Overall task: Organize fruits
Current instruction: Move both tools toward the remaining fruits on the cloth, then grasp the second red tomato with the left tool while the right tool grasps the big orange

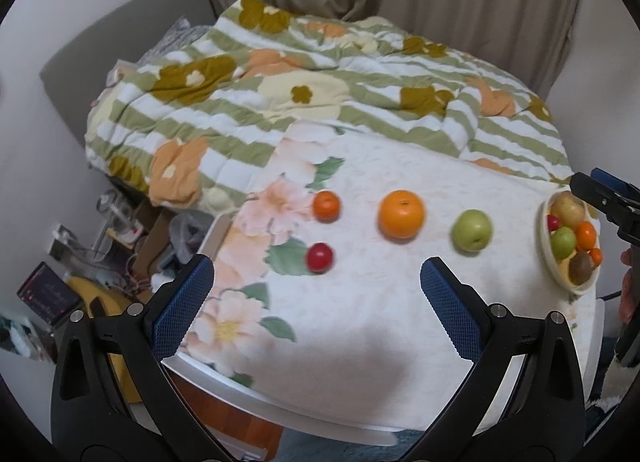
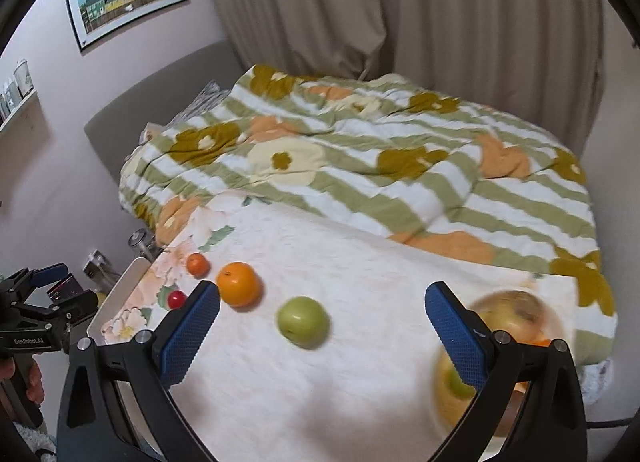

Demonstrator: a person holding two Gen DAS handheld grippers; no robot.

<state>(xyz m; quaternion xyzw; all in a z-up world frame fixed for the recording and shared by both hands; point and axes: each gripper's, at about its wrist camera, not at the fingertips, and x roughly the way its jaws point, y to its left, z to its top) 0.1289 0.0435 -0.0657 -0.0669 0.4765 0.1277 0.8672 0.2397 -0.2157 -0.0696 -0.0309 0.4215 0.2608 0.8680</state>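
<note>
On the white floral tablecloth (image 1: 360, 302) lie a small red fruit (image 1: 319, 257), a small orange (image 1: 326, 205), a big orange (image 1: 401, 213) and a green apple (image 1: 471, 230). A cream bowl (image 1: 556, 266) at the right holds several fruits. My left gripper (image 1: 316, 302) is open and empty, above the cloth, short of the red fruit. In the right wrist view my right gripper (image 2: 322, 338) is open and empty, with the green apple (image 2: 303, 322) between its fingers further ahead, the big orange (image 2: 239, 284) to the left, and the blurred bowl (image 2: 504, 310) behind the right finger.
A bed with a green-striped floral quilt (image 1: 320, 101) lies behind the table. Clutter and boxes (image 1: 100, 262) sit on the floor to the left. The table's front edge (image 1: 320, 414) is close below the left gripper. Curtains (image 2: 400, 21) hang at the back.
</note>
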